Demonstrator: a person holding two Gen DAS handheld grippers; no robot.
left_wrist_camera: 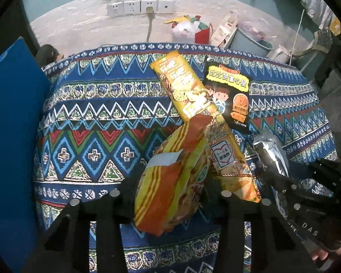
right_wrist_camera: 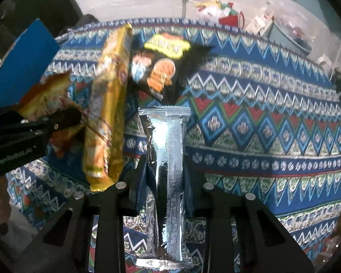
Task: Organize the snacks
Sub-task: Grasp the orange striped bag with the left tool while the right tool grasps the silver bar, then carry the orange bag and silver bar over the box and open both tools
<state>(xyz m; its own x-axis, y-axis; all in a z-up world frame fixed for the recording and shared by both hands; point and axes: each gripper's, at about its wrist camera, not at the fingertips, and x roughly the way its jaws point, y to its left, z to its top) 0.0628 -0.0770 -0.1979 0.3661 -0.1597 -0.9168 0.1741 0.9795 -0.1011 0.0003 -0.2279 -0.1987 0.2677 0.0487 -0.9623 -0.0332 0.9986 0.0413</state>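
Observation:
My left gripper (left_wrist_camera: 170, 195) is shut on an orange and yellow snack bag (left_wrist_camera: 170, 182), held above the patterned cloth; it also shows in the right wrist view (right_wrist_camera: 50, 95). My right gripper (right_wrist_camera: 164, 182) is shut on a silver foil packet (right_wrist_camera: 170, 170), seen at right in the left wrist view (left_wrist_camera: 270, 157). A long yellow snack pack (left_wrist_camera: 193, 104) lies on the cloth, and shows in the right wrist view (right_wrist_camera: 109, 104). A black snack bag (left_wrist_camera: 229, 95) lies beside it, right of it in the right wrist view (right_wrist_camera: 161, 68).
A blue box (left_wrist_camera: 13, 136) stands at the left edge of the cloth-covered table (left_wrist_camera: 91, 113). Behind the table are a wall with sockets (left_wrist_camera: 138, 6), a bag of clutter (left_wrist_camera: 191, 29) and a grey bin (left_wrist_camera: 250, 38).

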